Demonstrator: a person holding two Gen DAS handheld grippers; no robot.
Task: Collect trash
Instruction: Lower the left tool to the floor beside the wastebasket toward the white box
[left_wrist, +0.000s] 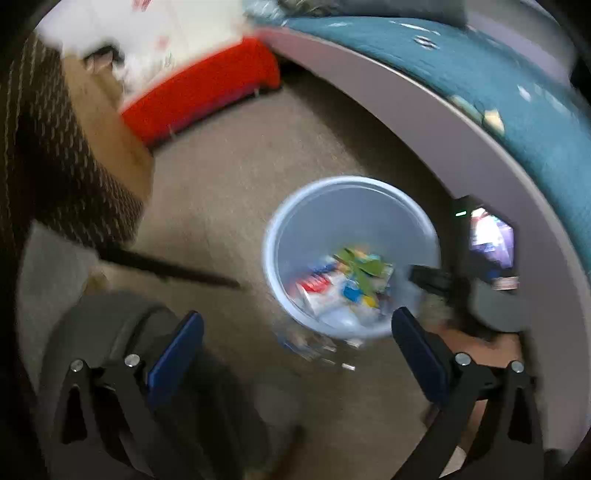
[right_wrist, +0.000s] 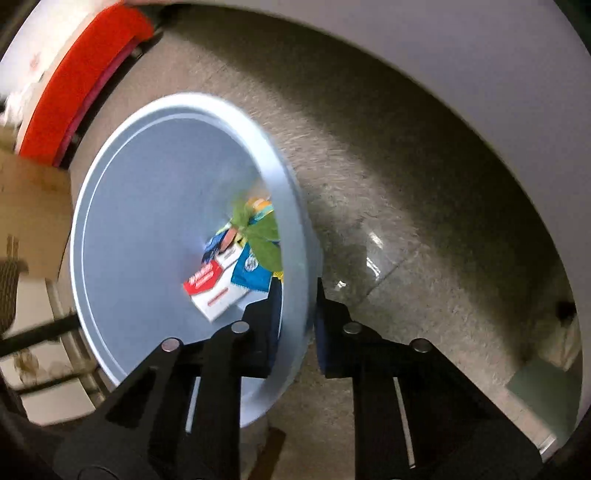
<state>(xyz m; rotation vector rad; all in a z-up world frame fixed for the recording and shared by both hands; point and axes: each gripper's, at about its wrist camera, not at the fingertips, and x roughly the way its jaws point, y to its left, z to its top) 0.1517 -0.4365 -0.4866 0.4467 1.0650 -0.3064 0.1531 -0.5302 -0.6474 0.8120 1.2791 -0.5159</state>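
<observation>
A pale blue round trash bin (left_wrist: 280, 229) stands on the tan floor, with colourful wrappers and a red-and-white box (left_wrist: 343, 280) inside. My left gripper (left_wrist: 295, 347) is open and empty, above the floor near the bin's front edge. In the right wrist view my right gripper (right_wrist: 297, 317) is shut on the bin's rim (right_wrist: 295, 236), one finger inside and one outside. The bin looks tilted there, and the trash (right_wrist: 236, 273) shows inside. The right gripper also shows in the left wrist view (left_wrist: 436, 278) at the bin's right rim. A clear crumpled wrapper (left_wrist: 306, 345) lies by the bin, blurred.
A grey curved desk edge (left_wrist: 424, 110) with a teal mat (left_wrist: 498, 81) arcs at the right. A red cushion (left_wrist: 199, 96) and a cardboard box (left_wrist: 107, 122) are at the back left. A dark chair (left_wrist: 122, 332) is at lower left.
</observation>
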